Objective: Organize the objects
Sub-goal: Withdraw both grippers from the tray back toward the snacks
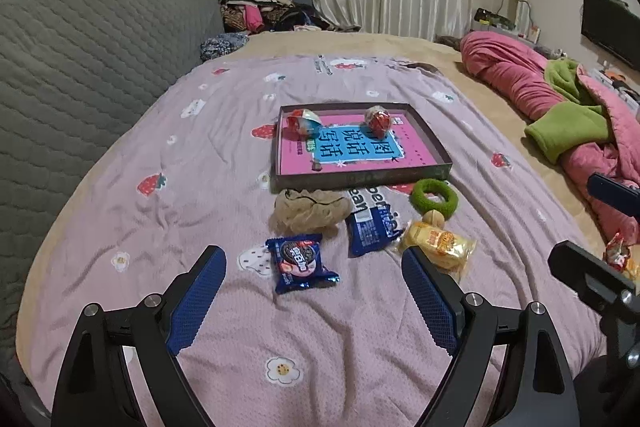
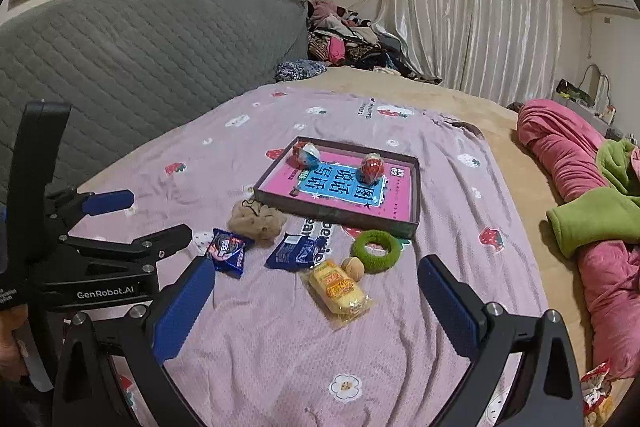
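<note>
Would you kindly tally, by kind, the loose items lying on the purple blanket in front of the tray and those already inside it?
Blue snack packets: 2, the Oreo packet and the dark blue packet
Yellow cake packet: 1
Green ring: 1
Beige cloth bundle: 1
Small tan ball: 1
Wrapped sweets in the tray: 2, and
Total: 8

The pale purple blanket [image 1: 200, 227] has a strawberry and flower pattern, the shallow dark tray [image 1: 436, 143] holds a pink and blue book [image 1: 352, 151], and the fuzzy ring [image 1: 434, 195] is green.
</note>
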### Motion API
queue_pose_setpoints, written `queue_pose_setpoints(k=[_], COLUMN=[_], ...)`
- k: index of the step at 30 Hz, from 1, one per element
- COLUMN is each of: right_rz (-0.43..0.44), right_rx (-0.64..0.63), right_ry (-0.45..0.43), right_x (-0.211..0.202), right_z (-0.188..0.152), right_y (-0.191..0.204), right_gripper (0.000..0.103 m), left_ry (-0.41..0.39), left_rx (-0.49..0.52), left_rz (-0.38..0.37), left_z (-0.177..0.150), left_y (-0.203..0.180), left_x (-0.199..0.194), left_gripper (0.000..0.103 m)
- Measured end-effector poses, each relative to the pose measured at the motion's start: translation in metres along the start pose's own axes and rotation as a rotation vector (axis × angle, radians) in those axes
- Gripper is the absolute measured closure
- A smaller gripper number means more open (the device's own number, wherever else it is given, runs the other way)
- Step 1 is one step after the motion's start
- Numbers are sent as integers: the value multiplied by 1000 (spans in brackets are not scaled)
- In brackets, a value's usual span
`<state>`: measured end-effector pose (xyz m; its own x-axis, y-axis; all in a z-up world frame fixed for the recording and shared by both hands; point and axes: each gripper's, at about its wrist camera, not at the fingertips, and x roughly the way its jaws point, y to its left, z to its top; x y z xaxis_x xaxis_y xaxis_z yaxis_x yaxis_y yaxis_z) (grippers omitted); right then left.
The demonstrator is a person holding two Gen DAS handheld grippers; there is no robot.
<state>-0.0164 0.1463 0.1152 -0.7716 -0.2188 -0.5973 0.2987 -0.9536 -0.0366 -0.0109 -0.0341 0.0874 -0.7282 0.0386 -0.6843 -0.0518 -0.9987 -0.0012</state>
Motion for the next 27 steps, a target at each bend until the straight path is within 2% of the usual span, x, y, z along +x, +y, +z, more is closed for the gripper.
queue_pose_setpoints(k=[13, 19, 27], right_rz=[-15, -13, -23], right_rx=[-19, -20, -22], right_ry=[41, 51, 56], right_x=[12, 16, 25], right_z=[-25, -35, -51], right_y=[3, 4, 5], right_gripper=[1, 1, 1], left_ry=[50, 37, 25], left_rx=[23, 24, 20], left_rz=[-9, -10, -47], left_z=[-27, -37, -56], left_y=[-8, -8, -3], left_x=[17, 20, 24], left_gripper=[13, 13, 13])
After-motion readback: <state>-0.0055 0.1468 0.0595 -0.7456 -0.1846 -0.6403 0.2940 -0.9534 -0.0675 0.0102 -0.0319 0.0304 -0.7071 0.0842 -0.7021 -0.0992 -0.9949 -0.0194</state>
